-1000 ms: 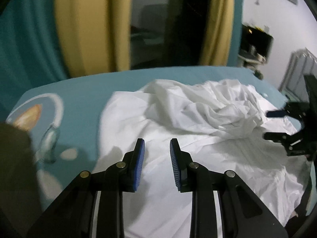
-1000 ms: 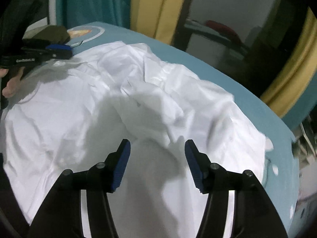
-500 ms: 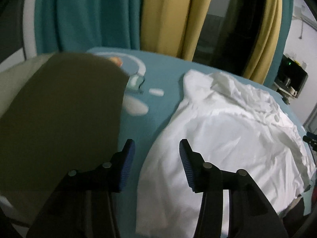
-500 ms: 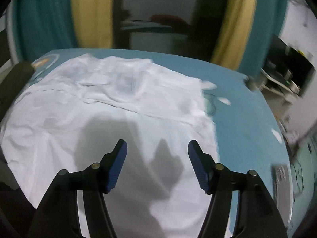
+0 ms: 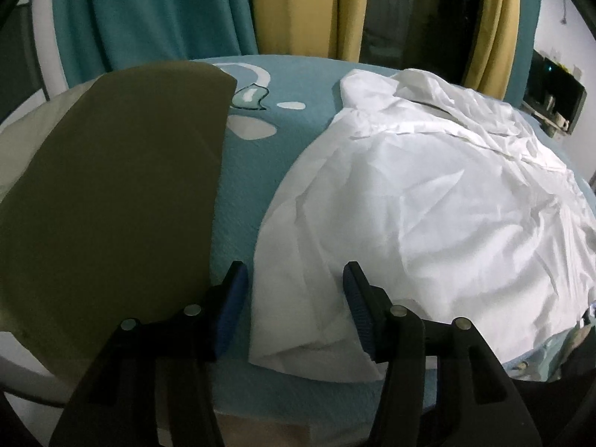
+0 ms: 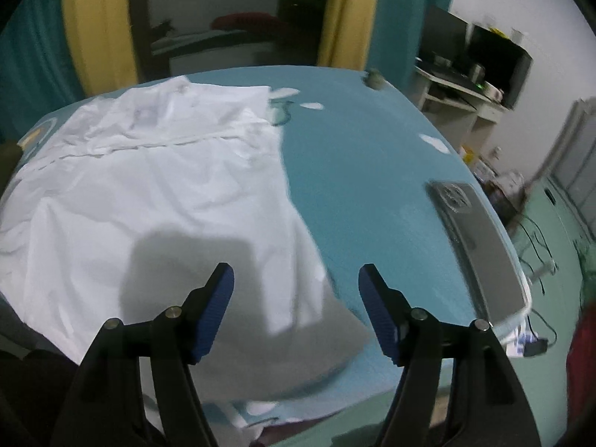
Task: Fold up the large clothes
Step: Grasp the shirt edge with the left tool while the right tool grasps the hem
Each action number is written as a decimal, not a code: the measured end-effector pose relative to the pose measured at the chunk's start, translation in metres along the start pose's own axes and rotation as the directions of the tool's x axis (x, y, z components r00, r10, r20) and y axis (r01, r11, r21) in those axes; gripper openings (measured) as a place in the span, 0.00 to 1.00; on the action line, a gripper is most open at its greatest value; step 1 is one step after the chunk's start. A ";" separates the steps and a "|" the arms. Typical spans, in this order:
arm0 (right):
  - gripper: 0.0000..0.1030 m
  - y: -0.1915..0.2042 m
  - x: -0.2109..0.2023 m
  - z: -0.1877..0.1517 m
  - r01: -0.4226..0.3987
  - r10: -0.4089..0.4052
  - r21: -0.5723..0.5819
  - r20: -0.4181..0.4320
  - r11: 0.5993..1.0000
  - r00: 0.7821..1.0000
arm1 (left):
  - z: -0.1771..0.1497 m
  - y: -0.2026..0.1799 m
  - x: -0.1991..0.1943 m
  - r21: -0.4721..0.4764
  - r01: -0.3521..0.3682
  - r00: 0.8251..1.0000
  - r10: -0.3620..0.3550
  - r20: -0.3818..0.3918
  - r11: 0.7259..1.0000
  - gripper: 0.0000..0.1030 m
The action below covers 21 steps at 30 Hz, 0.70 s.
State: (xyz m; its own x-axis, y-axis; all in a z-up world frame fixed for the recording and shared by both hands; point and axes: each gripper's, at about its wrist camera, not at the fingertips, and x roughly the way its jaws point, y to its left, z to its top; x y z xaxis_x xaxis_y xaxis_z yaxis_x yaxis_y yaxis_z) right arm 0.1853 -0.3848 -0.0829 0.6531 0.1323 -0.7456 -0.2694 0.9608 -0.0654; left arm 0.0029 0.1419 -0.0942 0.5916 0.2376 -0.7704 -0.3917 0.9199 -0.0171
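A large white garment (image 5: 428, 201) lies spread and wrinkled on a teal bed cover (image 5: 246, 186). My left gripper (image 5: 296, 305) hovers over its near left corner, jaws opening, with the cloth's edge below the gap and the pads clear of it. In the right wrist view the same white garment (image 6: 156, 193) fills the left half. My right gripper (image 6: 296, 309) hangs above its near right edge, jaws opening, nothing pressed between the blue pads.
An olive-brown pillow (image 5: 111, 193) lies to the left of the garment. A grey flat device (image 6: 480, 249) rests near the bed's right edge (image 6: 514, 320). Teal and yellow curtains (image 5: 290, 11) hang behind. A desk with a monitor (image 6: 495, 63) stands at the far right.
Both grippers swung outward from the crumpled middle to the garment's near corners, left to the left and right to the right. Both jaws widened. The garment now lies flatter.
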 end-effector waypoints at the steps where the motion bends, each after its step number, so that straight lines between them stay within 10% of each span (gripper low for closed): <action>1: 0.68 -0.004 -0.001 -0.003 0.003 -0.003 0.009 -0.001 1.000 1.000 | 0.000 -0.001 0.000 0.002 0.004 1.000 -0.004 -0.002 1.000 0.55; 12: 0.66 -0.012 0.013 -0.032 -0.058 0.058 0.042 0.005 0.997 0.998 | -0.013 -0.007 -0.008 0.050 0.013 1.000 -0.013 0.007 0.999 0.56; 14: 0.38 -0.005 0.011 -0.032 -0.080 0.080 0.026 0.025 0.996 0.996 | -0.013 -0.009 -0.009 0.049 0.006 1.000 -0.007 0.007 0.999 0.55; 19: 0.06 0.012 0.011 -0.030 -0.130 0.130 0.001 0.030 0.992 0.991 | -0.014 -0.022 -0.013 0.106 0.066 0.998 -0.066 -0.003 0.992 0.06; 21: 0.05 0.016 0.010 -0.030 -0.138 0.138 0.002 0.036 0.990 0.990 | -0.016 -0.029 -0.015 0.124 0.078 0.997 -0.078 -0.002 0.989 0.05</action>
State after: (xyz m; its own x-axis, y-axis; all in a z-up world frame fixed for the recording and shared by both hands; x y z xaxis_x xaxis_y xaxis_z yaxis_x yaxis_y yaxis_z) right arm 0.1657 -0.3758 -0.1111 0.6346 0.2718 -0.7234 -0.3556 0.9338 0.0389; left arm -0.0058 0.1063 -0.0923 0.6187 0.1642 -0.7683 -0.2539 0.9672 0.0023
